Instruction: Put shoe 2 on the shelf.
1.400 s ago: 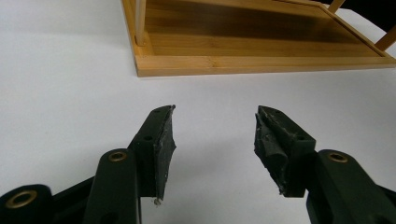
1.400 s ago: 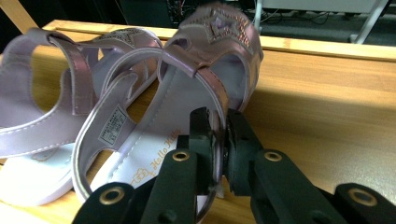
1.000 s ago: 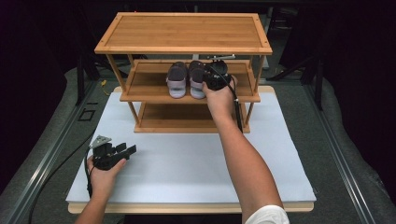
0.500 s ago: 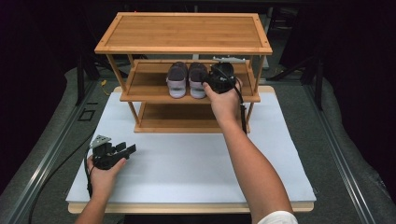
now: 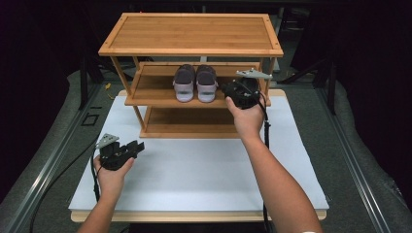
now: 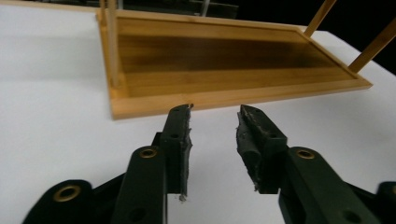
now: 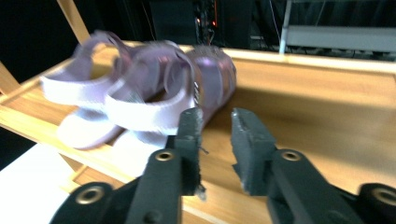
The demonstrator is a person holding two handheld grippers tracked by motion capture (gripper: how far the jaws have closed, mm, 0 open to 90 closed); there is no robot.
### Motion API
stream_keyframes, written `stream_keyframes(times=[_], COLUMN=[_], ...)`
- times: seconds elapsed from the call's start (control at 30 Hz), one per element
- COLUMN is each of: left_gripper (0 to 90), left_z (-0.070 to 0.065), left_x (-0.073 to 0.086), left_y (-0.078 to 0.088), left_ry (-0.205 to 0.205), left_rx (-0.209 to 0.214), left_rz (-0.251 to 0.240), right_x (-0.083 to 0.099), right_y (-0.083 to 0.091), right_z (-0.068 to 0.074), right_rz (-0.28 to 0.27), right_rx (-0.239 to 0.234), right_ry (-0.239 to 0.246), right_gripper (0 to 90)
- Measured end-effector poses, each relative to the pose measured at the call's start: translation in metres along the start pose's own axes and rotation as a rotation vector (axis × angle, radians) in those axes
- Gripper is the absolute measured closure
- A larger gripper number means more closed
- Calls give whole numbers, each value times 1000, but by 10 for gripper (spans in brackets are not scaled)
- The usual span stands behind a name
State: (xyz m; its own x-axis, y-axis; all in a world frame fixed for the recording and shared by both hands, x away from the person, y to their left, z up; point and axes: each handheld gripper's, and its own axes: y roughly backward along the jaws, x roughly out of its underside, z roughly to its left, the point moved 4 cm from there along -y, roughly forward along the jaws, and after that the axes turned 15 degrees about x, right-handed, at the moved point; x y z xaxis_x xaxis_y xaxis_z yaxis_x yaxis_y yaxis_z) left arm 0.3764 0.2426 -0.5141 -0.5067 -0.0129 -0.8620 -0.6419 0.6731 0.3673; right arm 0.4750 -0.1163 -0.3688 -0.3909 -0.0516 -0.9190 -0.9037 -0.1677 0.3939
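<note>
Right hand-held gripper (image 7: 215, 123), jaws just narrowing yet apart (nothing between), sits just right of the sandals (image 7: 140, 93); left hand-held gripper (image 6: 215, 123) likewise, empty.

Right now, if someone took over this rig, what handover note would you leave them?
Right gripper: at the middle shelf just right of the sandals, jaws just been closing, nothing between them.
Left gripper: low over the white board, jaws just been closing, nothing between them.
Done: both sandals sit side by side on the middle shelf of the bamboo rack.
Left: probably only to draw the right hand clear; the bottom shelf holds nothing.
</note>
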Motion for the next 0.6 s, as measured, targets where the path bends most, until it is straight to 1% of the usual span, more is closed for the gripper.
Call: stream_keyframes(times=[0.03,0.07,0.1,0.13,0.17,0.23,0.3,0.37,0.4,0.47,0.5,0.53,0.57,0.6], left_gripper=[656,674,692,711,726,769,823,881,897,900,900,900,900,900], left_z=[-2,-4,-6,-6,-10,-16,-22,-29,-31,-36,-36,-37,-40,-40], left_x=[-2,-3,-6,-6,-17,-34,-53,-74,-81,-96,-96,-103,-116,-116], left_y=[-3,-5,-9,-9,-17,-24,-29,-35,-37,-45,-45,-48,-56,-56], left_ry=[-6,-11,-12,-12,-16,-49,-69,-112,-118,-134,-134,-141,-146,-146], left_rx=[3,4,0,0,9,3,14,7,13,20,20,20,18,18], left_rz=[-5,2,4,4,4,-14,-38,-62,-65,-68,-68,-73,-79,-79], right_x=[3,6,8,8,12,14,16,16,16,16,16,17,17,17], right_y=[-2,-5,-7,-7,-13,-16,-20,-22,-24,-27,-28,-29,-30,-30], right_z=[-1,-1,-1,-1,2,4,6,9,10,10,11,12,12,12], right_rz=[18,33,40,40,51,55,53,50,47,54,57,59,63,63], right_rx=[-2,-2,-1,-1,0,-4,-3,11,25,28,27,24,20,20], right_ry=[2,2,0,0,-8,-21,-27,-24,-28,-39,-47,-53,-60,-60], right_gripper=[761,782,790,790,808,820,832,843,849,856,860,862,862,862])
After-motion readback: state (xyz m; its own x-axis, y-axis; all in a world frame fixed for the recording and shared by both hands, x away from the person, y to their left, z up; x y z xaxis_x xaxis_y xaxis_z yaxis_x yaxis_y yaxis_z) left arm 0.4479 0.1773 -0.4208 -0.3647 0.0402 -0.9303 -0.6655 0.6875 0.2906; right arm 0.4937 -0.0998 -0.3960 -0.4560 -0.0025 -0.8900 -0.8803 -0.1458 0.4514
